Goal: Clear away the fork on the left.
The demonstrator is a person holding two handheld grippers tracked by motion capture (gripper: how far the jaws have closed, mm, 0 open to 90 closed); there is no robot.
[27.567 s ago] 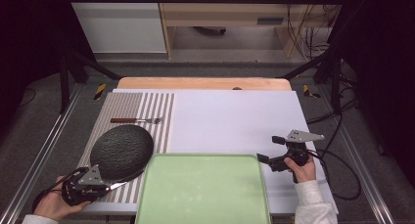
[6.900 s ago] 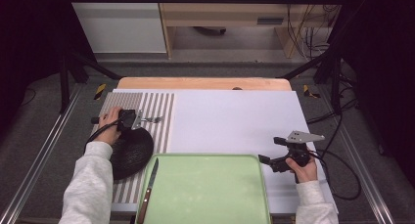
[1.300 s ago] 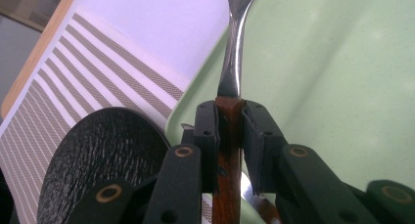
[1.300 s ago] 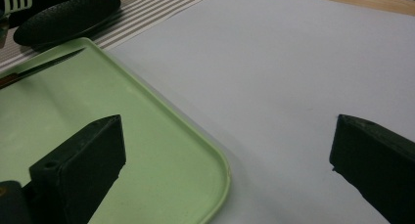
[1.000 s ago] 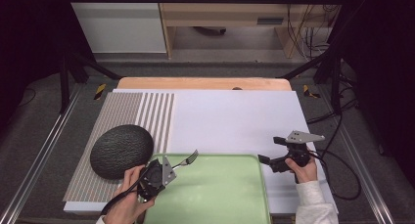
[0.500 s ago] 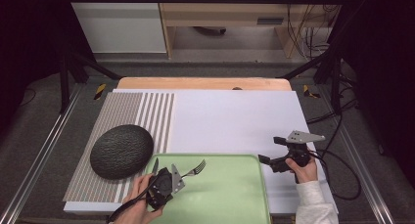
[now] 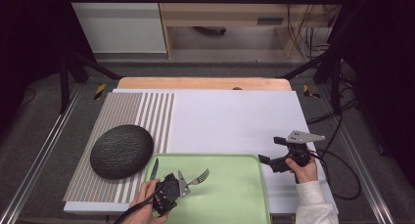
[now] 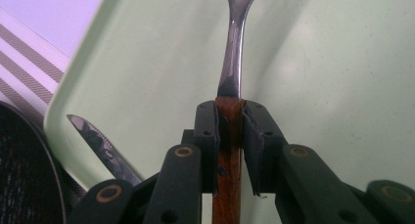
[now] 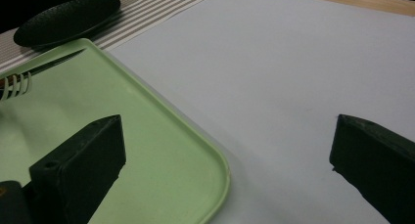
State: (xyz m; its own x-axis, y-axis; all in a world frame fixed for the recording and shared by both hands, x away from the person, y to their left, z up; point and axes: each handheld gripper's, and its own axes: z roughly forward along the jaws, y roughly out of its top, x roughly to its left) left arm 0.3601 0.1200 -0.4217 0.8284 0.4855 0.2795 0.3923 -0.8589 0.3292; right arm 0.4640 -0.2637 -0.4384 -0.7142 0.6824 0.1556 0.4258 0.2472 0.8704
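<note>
Cutlery transfer onto the pale green plastic tray (image 7: 230,194) is judged to be partly complete. From the high view, a dark-handled table knife (image 7: 154,168) is seen lying at the tray's left rim, beside the dark textured oval plate (image 7: 121,150) on the striped placemat (image 7: 142,111). The left gripper (image 7: 182,181) is held over the tray's left part, with a wood-handled steel fork (image 7: 198,176) carried in it, tines pointing right. The right gripper (image 7: 266,160) is held just off the tray's right edge.

In the left gripper view, the jaws are seen pinching the fork (image 8: 230,111) by its brown handle, above the tray floor; release is judged outstanding.

In the right gripper view, the jaws are spread wide with nothing between them, over the white table surface (image 9: 293,62).
</note>
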